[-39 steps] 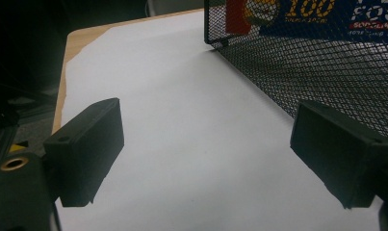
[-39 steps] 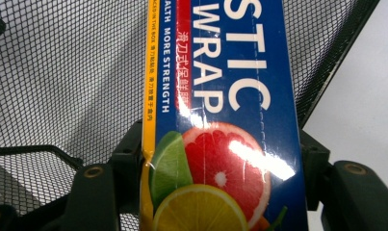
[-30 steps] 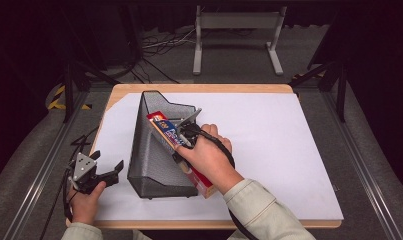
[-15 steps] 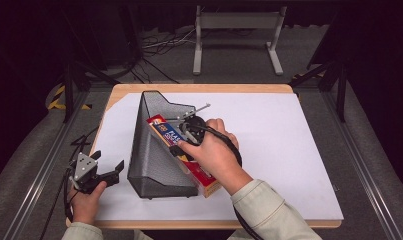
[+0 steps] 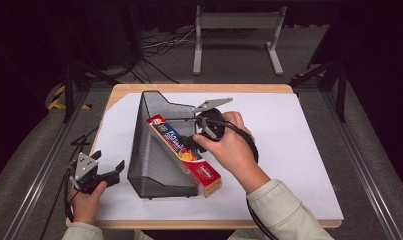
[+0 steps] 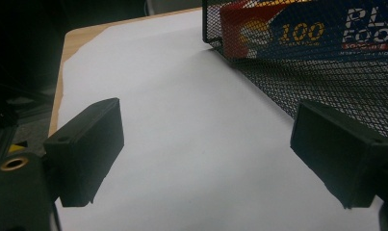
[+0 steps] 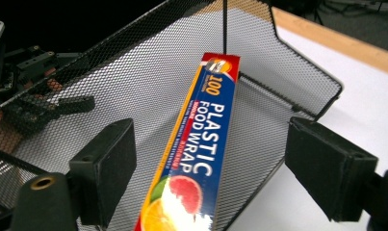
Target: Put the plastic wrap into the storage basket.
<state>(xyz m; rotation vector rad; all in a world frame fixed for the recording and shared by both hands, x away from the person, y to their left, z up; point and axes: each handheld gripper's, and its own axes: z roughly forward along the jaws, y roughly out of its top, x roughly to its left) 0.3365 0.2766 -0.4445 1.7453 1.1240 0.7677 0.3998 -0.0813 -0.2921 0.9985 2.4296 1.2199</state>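
Worktop (image 5: 289,150): wooden board covered by a white sheet, wood showing along the far edge and at the far-left corner.

Mesh file holder (image 5: 154,150): black wire mesh, lying on the left half of the worktop, tall end toward the far edge, low open end toward the near edge. In the left gripper view its mesh wall (image 6: 326,72) fills the upper right, resting on the white sheet.

Plastic wrap box (image 5: 184,150): long blue-and-red carton, lying aslant in the holder. Its far end rests inside against the mesh; its near end sticks out over the holder's right rim toward the near edge. In the right gripper view the box (image 7: 201,144) runs up the middle, lettering "100 PLASTIC FOOD WRAP" legible, fruit picture at the near end.

Right gripper (image 5: 191,142): held in the person's right hand (image 5: 234,145), above the middle of the box. Jaws spread wide, one on either side of the box, neither touching it in the right gripper view.

Left gripper (image 5: 111,172): held in the left hand (image 5: 84,200) at the near-left corner, just beside the holder's left wall. Jaws spread, nothing between them but bare white sheet.
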